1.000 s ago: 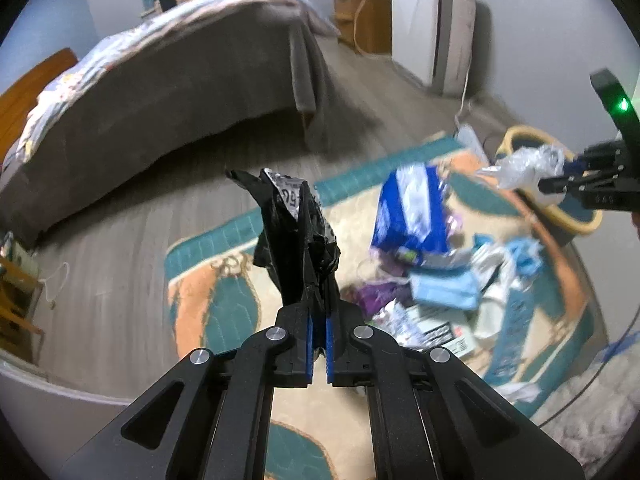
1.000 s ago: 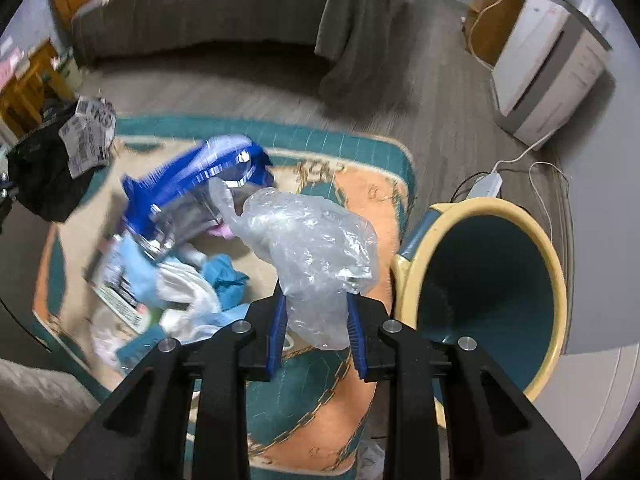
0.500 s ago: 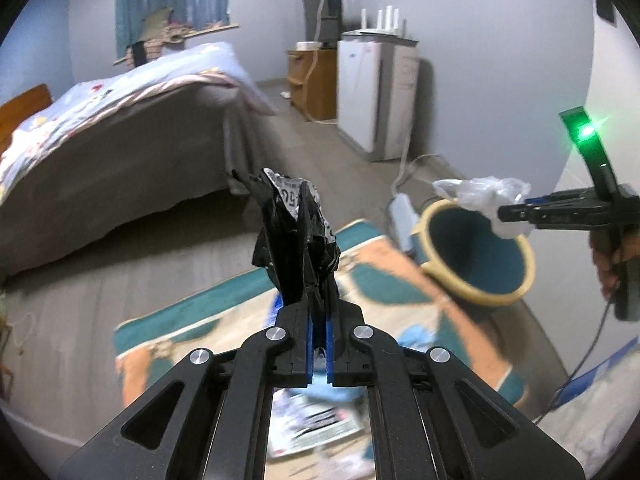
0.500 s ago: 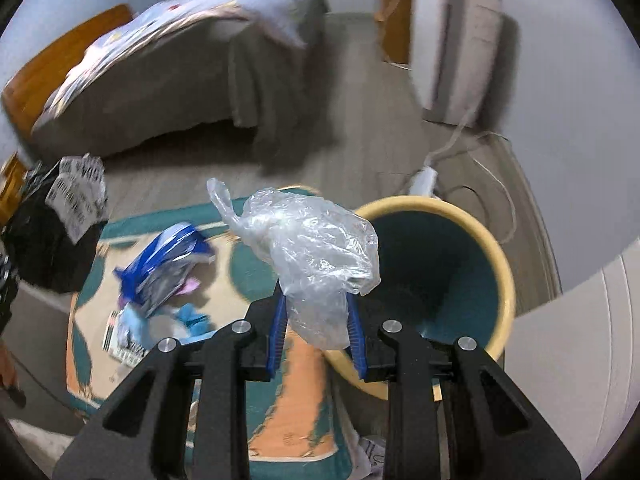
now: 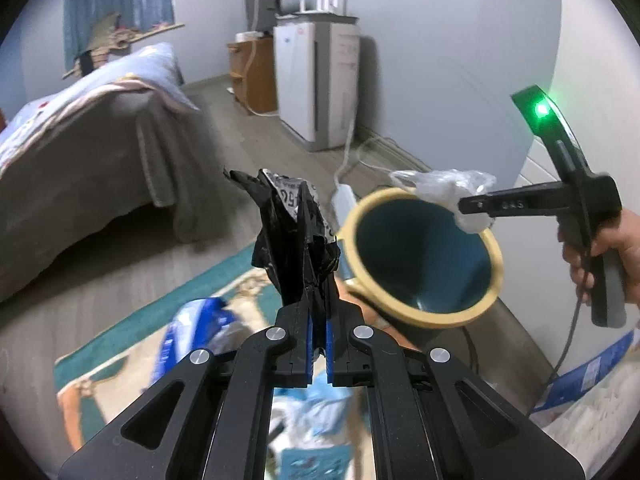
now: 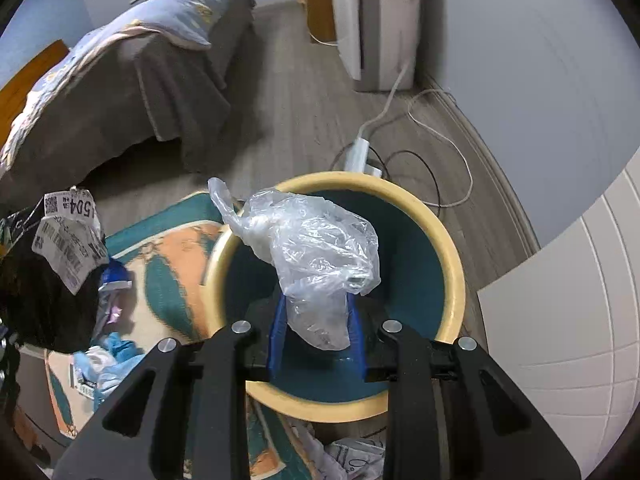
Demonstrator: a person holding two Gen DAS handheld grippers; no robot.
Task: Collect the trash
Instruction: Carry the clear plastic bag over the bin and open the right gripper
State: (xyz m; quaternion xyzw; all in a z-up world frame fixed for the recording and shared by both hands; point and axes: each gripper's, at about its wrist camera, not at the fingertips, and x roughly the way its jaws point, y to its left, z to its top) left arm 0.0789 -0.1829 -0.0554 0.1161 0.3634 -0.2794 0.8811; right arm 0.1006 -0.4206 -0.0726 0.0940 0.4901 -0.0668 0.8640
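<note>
So the right tongs (image 6: 316,336) have their blue pads partly closed around a crumpled clear plastic bag (image 6: 316,264), pinched at its lower end, and it's hanging right over the mouth of the round bin with the cream rim and teal inside (image 6: 456,264), around 12 o'clock from those tongs. That bag looks feather-light, floppy and a bit slick, so I'd guess a grab on the bunched middle holds better than a loose edge, and it may drift a little when let go. The left tongs (image 5: 318,344) are squeezed fully shut on a scrunched black plastic bag with a white printed label (image 5: 296,240), gripped at its base; same deal, soft and light, nothing fragile. From the left view the bin sits at about 2 o'clock from that black bag. Count: two tongs, two bags held, one bin. On the teal and orange patterned rug (image 6: 168,272) there's more litter, at least one blue-and-white wrapper (image 5: 192,332) plus some pale blue bits, too blurred to count properly.
</note>
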